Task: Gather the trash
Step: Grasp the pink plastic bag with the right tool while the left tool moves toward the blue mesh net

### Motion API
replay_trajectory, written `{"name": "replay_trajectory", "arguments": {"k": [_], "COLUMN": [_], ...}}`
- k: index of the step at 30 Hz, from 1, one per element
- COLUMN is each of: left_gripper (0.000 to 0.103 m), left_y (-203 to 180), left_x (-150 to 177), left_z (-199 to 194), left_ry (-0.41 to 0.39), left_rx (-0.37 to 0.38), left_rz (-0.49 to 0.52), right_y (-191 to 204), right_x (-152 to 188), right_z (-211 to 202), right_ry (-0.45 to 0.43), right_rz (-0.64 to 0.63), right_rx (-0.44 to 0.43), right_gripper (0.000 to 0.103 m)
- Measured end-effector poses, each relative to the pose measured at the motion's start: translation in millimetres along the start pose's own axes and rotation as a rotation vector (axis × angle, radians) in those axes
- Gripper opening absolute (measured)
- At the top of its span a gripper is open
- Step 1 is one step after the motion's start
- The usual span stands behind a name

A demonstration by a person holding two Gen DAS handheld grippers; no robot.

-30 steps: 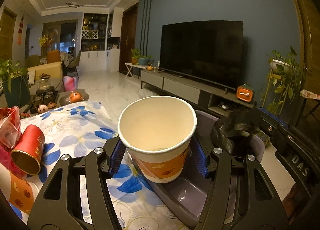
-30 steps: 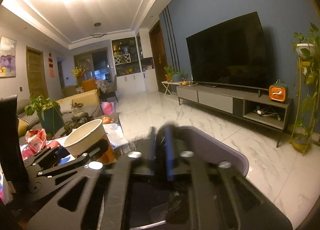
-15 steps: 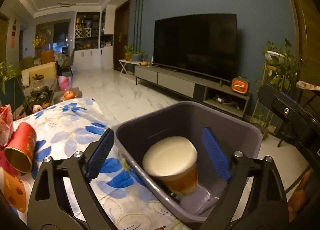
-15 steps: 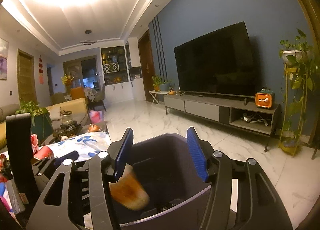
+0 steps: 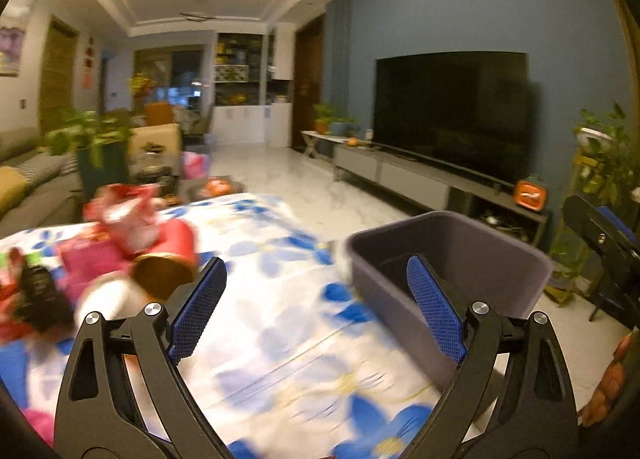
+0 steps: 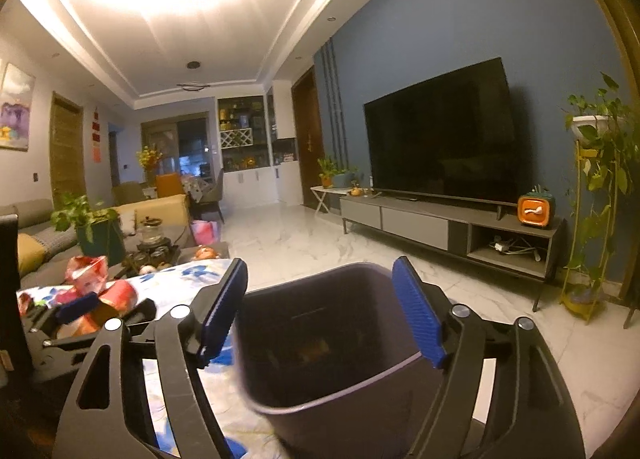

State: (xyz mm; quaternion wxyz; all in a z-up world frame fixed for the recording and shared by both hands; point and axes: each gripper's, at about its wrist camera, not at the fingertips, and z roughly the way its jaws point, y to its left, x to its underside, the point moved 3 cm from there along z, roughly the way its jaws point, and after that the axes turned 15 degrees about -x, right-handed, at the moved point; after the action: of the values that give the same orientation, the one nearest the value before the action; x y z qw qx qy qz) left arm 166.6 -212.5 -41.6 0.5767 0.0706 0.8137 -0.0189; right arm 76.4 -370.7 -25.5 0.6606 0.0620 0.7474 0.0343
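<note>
Trash bin [image 6: 340,343], dark grey and open-topped, standing on the floor right against the edge of the surface [image 5: 288,343]; something orange-brown dimly visible at its bottom, too dark to identify. More trash lying blurred on the far left of the surface: a red cup [image 5: 168,259] on its side, crumpled red wrappers [image 5: 128,215], a pale cup [image 5: 108,299] beside them.

Left gripper [image 5: 316,299] held low over the floral cloth, fingers [image 5: 196,307] spread wide and gripping nothing, pointing between the trash pile and the bin. Right gripper [image 6: 320,311] poised above the bin's near rim, fingers [image 6: 416,315] likewise released and bare, straddling the bin's mouth in view.

Bin's left wall flush with the cloth's edge; open marble floor [image 6: 400,259] beyond it on the right and ahead. Clear stretch of cloth between left fingers and the pile.

White cloth with blue flowers covering the surface. Farther out: a dark television [image 6: 440,135] on a low grey console, blue wall, trailing plant on a yellow stand [image 6: 600,187], sofa and potted plant at left.
</note>
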Motion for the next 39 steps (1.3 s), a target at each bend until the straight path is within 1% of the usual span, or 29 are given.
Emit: {"name": "replay_trajectory", "arguments": {"k": [4, 7, 15, 18, 21, 26, 27, 31, 39], "left_gripper": [0.090, 0.090, 0.090, 0.090, 0.090, 0.090, 0.090, 0.090, 0.090], "left_y": [32.5, 58.5, 111.9, 129.2, 148.4, 181.7, 191.3, 217.9, 269.2], "left_x": [7.3, 12.4, 21.1, 25.1, 31.1, 42.8, 46.7, 58.2, 77.8], "left_z": [-21.6, -40.8, -79.8, -91.0, -102.6, -120.8, -123.8, -130.7, -142.6], "left_ry": [0.006, 0.008, -0.003, -0.004, -0.004, -0.016, -0.011, 0.009, 0.035], "left_rx": [-0.068, -0.098, -0.191, -0.229, -0.257, -0.337, -0.361, -0.398, -0.495], "left_rz": [-0.018, -0.056, -0.096, -0.107, -0.122, -0.138, -0.147, -0.183, -0.231], "right_y": [23.1, 37.5, 70.2, 83.8, 97.5, 126.7, 135.4, 164.5, 222.7], "right_x": [2.3, 2.5, 1.6, 2.8, 6.9, 15.6, 18.9, 31.1, 67.0], "right_z": [-11.0, -19.5, -40.5, -48.1, -51.2, -51.3, -50.7, -45.5, -32.7], "right_ry": [-0.004, -0.012, -0.036, -0.041, -0.028, -0.006, 0.001, 0.022, 0.114], "right_rz": [-0.028, -0.032, -0.016, -0.016, -0.006, -0.013, -0.021, -0.037, -0.067], "right_rx": [-0.025, -0.043, -0.104, -0.132, -0.176, -0.240, -0.259, -0.308, -0.433], "right_gripper": [0.079, 0.080, 0.080, 0.082, 0.083, 0.083, 0.083, 0.083, 0.083]}}
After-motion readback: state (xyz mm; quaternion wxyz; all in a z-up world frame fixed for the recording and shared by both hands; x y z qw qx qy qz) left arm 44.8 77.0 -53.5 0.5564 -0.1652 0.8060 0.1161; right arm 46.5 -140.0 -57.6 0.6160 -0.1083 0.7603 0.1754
